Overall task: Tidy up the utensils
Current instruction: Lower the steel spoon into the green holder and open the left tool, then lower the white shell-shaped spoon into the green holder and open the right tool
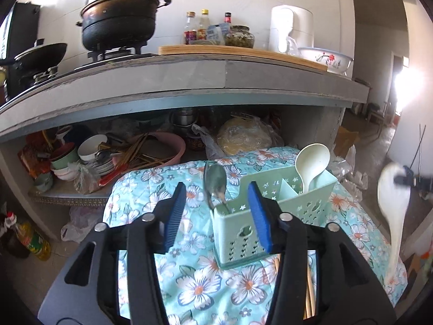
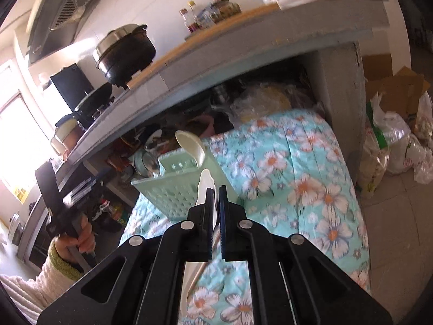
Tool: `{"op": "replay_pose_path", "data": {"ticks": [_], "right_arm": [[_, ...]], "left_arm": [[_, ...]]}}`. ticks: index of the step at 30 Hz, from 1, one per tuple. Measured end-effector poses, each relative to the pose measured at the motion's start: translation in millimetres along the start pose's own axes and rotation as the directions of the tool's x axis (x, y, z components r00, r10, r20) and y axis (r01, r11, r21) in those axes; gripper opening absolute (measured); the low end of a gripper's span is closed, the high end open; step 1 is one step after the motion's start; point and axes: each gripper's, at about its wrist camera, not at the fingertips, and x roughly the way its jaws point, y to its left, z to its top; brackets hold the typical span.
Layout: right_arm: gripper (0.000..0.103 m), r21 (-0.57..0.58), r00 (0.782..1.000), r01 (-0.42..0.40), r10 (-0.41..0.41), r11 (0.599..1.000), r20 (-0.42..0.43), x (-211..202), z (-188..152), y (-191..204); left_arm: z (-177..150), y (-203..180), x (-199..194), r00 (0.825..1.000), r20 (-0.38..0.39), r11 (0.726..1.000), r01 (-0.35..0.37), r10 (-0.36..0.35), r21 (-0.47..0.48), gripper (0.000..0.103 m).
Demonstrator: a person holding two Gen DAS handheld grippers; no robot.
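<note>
A pale green slotted utensil caddy (image 1: 273, 211) (image 2: 173, 189) stands on a floral quilt (image 1: 200, 279). A metal spoon (image 1: 215, 184) (image 2: 150, 162) sits bowl-up in its near left compartment. A white plastic ladle (image 1: 311, 162) (image 2: 189, 146) stands in the far compartment. My left gripper (image 1: 217, 214) is open just short of the caddy, with nothing pressed between its blue pads. My right gripper (image 2: 215, 189) is shut on a white serving spoon (image 2: 205, 187) (image 1: 392, 203), held in the air to the right of the caddy. Wooden chopsticks (image 1: 308, 284) lie on the quilt.
A concrete counter (image 1: 189, 81) overhangs the quilt, carrying a black pot (image 1: 119, 21), bottles, a cutting board and a floral bowl (image 1: 327, 58). The shelf below is packed with bowls and a pink basin (image 1: 165, 149). Oil bottles (image 1: 27, 241) and plastic bags (image 2: 392, 140) stand on the floor.
</note>
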Motion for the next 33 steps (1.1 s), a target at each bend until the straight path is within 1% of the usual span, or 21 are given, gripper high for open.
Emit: {"op": "replay_pose_path", "data": {"ticks": [2, 5, 9, 12, 14, 17, 20, 23, 29, 33], "right_arm": [[0.004, -0.044, 0.997, -0.008, 0.011, 0.999, 0.077, -5, 24, 13], [0.004, -0.082, 0.984, -0.028, 0.042, 0.996, 0.175, -6, 59, 28], [0.004, -0.146, 0.955, -0.024, 0.066, 0.989, 0.291, 3, 94, 44], [0.004, -0.211, 0.937, -0.004, 0.077, 0.978, 0.341, 20, 107, 54], [0.004, -0.25, 0.934, 0.01, 0.081, 0.968, 0.349, 34, 113, 60], [0.004, -0.298, 0.942, 0.047, 0.056, 0.953, 0.33, 59, 114, 65], [0.004, -0.361, 0.948, 0.107, 0.015, 0.926, 0.319, 80, 105, 69], [0.004, -0.4, 0.952, 0.142, -0.014, 0.905, 0.307, 94, 97, 70], [0.004, -0.424, 0.959, 0.14, -0.016, 0.895, 0.285, 101, 82, 66], [0.004, -0.443, 0.966, 0.123, -0.005, 0.888, 0.258, 101, 72, 67]], "left_arm": [[-8, 7, -10, 1.0, -0.001, 0.999, -0.004, 0.004, -0.037, 0.056], [-23, 16, -22, 1.0, -0.017, 0.997, -0.014, 0.012, -0.078, 0.061], [-42, 28, -35, 0.999, -0.033, 0.993, -0.038, 0.034, -0.11, 0.065], [-55, 37, -40, 0.998, -0.05, 0.989, -0.056, 0.049, -0.134, 0.066], [-62, 44, -42, 0.996, -0.067, 0.986, -0.074, 0.064, -0.147, 0.066], [-69, 54, -45, 0.993, -0.081, 0.981, -0.093, 0.08, -0.172, 0.066], [-72, 61, -47, 0.992, -0.083, 0.977, -0.108, 0.094, -0.185, 0.066], [-73, 64, -47, 0.991, -0.082, 0.975, -0.117, 0.103, -0.188, 0.066], [-73, 63, -44, 0.991, -0.087, 0.975, -0.114, 0.099, -0.189, 0.066], [-74, 60, -42, 0.992, -0.089, 0.977, -0.108, 0.093, -0.182, 0.066]]}}
